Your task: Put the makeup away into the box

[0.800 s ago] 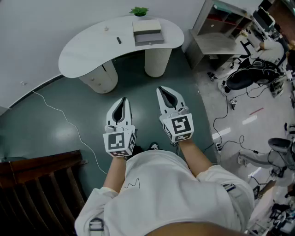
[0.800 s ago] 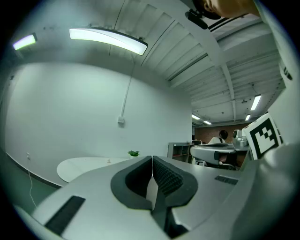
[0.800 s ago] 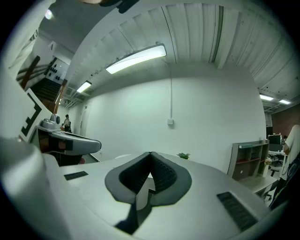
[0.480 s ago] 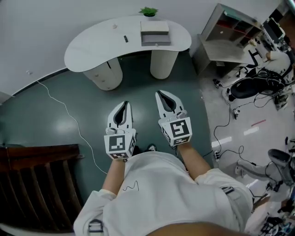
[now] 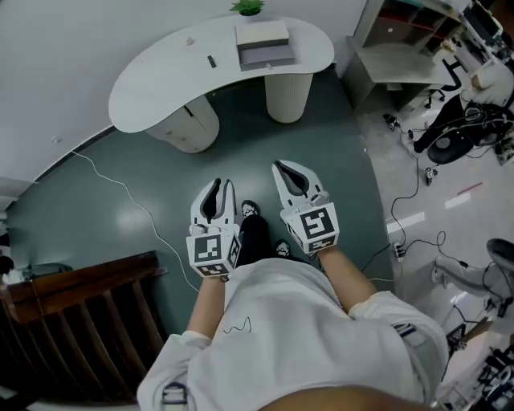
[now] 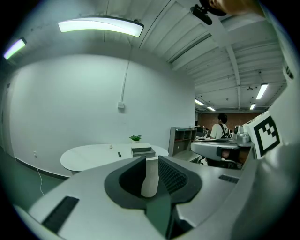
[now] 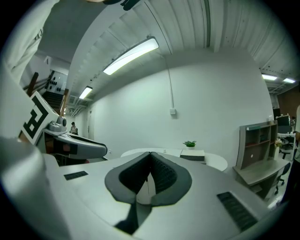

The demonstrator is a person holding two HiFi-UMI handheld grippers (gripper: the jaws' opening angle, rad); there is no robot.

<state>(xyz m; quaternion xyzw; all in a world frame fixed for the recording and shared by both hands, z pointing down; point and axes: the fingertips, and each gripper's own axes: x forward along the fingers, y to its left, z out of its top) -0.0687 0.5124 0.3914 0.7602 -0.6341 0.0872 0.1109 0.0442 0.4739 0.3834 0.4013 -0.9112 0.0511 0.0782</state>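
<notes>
A small dark makeup stick (image 5: 212, 61) is shown near the curved table's (image 5: 161, 92) far edge, left of the box (image 5: 263, 44), lying front to back. It is well ahead of the left gripper (image 5: 218, 186), whose jaws are slightly parted and empty; the right gripper's (image 5: 278, 166) jaws are pressed together.

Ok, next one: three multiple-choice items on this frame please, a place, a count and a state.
1. Where is the box? A on the table, by the plant; B under the table; C in the right claw.
2. How many pedestals show under the table? A one; B two; C four.
3. The right claw's jaws? A wide apart; B clamped on the box; C tips together, empty.
A: it sits on the tabletop. B: two are visible. C: tips meet, nothing between.
</notes>
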